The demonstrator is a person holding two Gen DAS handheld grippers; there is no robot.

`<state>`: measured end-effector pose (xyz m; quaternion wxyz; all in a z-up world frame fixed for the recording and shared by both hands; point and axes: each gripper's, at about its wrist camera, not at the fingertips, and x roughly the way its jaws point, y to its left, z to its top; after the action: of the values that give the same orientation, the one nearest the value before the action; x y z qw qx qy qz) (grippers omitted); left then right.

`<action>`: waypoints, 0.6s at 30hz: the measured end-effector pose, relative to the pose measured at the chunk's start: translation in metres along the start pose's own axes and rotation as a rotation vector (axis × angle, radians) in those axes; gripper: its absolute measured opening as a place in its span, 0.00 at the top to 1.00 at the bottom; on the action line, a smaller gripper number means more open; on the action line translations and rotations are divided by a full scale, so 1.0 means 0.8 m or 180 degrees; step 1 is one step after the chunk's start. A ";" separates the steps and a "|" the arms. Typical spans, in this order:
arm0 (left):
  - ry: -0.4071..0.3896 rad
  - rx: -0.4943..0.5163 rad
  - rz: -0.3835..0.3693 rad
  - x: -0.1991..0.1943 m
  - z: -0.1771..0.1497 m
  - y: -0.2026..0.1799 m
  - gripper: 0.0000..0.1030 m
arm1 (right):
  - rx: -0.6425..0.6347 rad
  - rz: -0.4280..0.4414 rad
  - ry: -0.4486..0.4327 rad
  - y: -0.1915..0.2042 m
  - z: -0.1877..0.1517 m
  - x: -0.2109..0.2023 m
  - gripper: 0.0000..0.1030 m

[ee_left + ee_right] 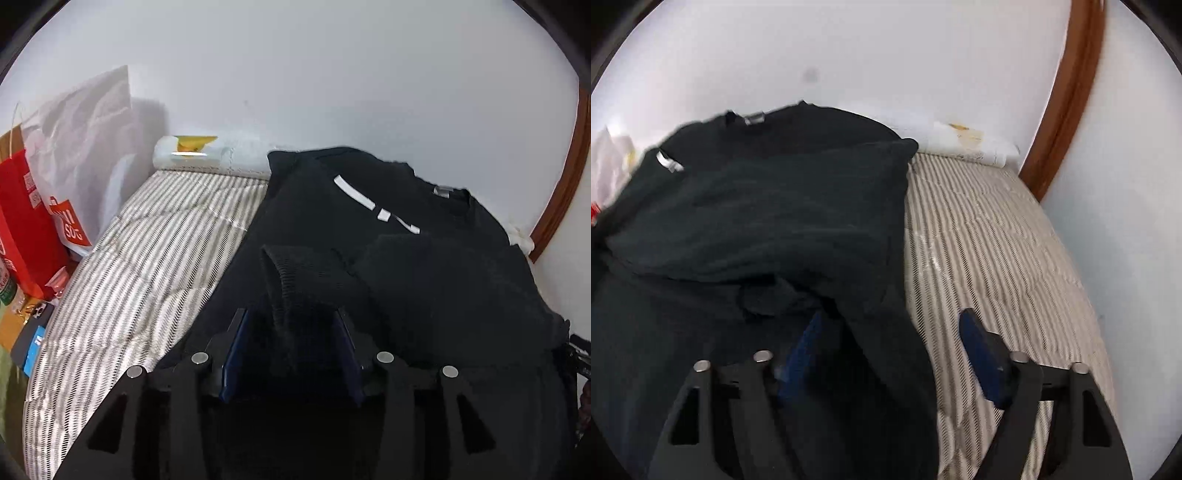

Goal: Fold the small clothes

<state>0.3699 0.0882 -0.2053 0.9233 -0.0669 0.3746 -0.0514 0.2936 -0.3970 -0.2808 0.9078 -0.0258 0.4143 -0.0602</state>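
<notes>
A black sweater [406, 229] with white lettering lies partly folded on a striped mattress [147, 258]. One ribbed sleeve cuff [288, 273] is folded over the body and runs back between the blue pads of my left gripper [290, 325]. Its jaws stand apart around the cuff without pinching it. In the right wrist view the sweater [757, 206] fills the left half. My right gripper [892, 325] straddles the sweater's right edge. Its left pad is over the cloth and its right pad is over the bare mattress [990, 240]. The jaws are wide apart.
A red paper bag [22, 221] and a white plastic bag [85, 140] stand left of the mattress. A rolled white bundle [192, 155] lies against the far wall. A brown wooden frame [1067, 92] rises at the right. Small items lie on the floor at left.
</notes>
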 end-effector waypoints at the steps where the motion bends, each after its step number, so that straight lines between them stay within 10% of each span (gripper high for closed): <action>1: 0.0007 0.0010 -0.0003 0.001 0.000 -0.001 0.58 | -0.0053 0.0005 -0.0024 0.002 0.001 0.002 0.52; 3: -0.0008 0.0008 -0.0043 0.002 0.001 -0.001 0.58 | -0.0242 0.0101 -0.0106 0.011 0.004 0.004 0.84; 10: 0.0005 -0.0114 -0.0148 0.002 0.000 0.009 0.58 | -0.0199 0.0147 -0.0617 -0.009 -0.003 -0.046 0.88; 18: -0.0070 -0.0122 -0.0068 -0.006 0.003 0.013 0.56 | -0.0681 -0.0086 -0.0153 0.007 -0.041 -0.027 0.76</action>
<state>0.3682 0.0997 -0.2020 0.9253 -0.0891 0.3646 -0.0535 0.2550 -0.3882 -0.2867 0.9086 -0.1296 0.3961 -0.0273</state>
